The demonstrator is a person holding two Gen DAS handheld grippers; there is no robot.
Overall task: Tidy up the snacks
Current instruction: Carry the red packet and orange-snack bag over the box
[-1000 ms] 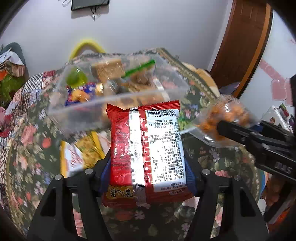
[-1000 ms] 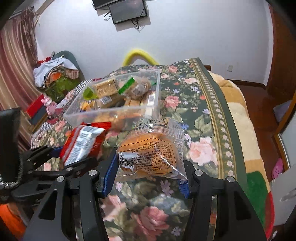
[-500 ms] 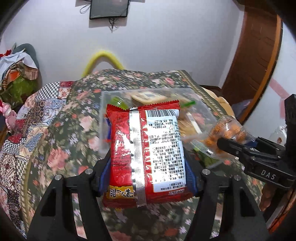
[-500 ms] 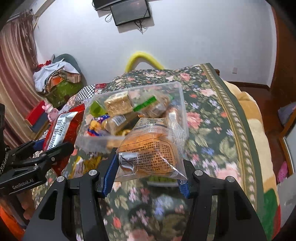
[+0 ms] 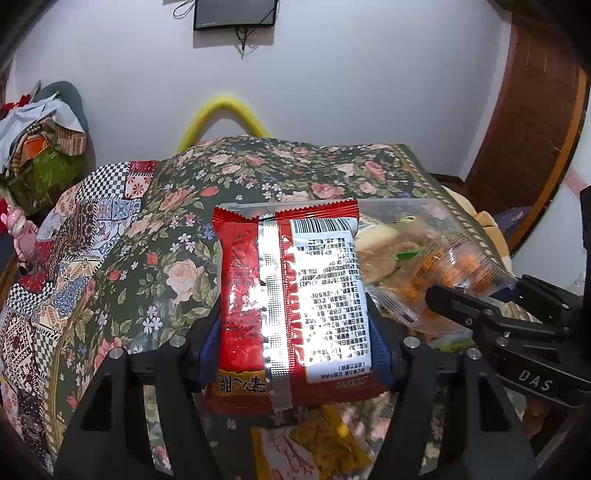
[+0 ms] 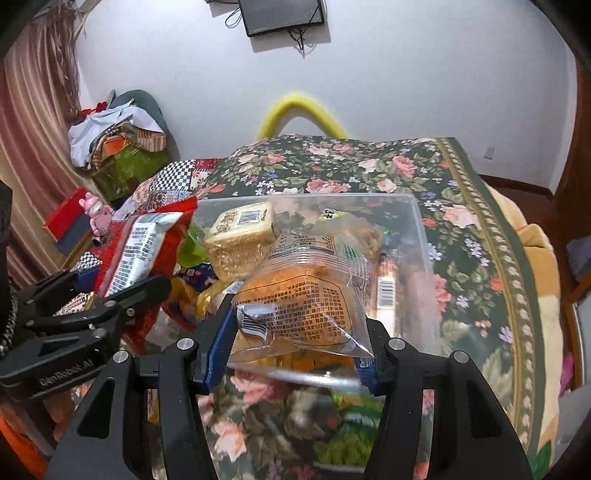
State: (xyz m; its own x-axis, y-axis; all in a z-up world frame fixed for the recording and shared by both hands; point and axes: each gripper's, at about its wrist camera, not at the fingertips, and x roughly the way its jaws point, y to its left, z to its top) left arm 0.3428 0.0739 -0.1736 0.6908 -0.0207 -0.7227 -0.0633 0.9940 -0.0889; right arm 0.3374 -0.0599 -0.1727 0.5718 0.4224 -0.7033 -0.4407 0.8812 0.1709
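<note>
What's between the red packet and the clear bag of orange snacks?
In the right wrist view, a pale noodle block in the box sits between the red packet and clear bag.

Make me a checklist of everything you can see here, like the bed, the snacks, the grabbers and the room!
Surface: floral blanket on a bed.
Job's things: red snack packet; clear bag of orange snacks; clear plastic bin already holding snacks.
Clutter: yellow packet lying on the blanket below the left gripper.
Grippers: left gripper shut on the red snack packet; right gripper shut on the clear bag, above the bin.
Cables: wires dangling under the wall screen.
Surroundings: white wall, yellow hoop, pile of clothes, wooden door.
</note>
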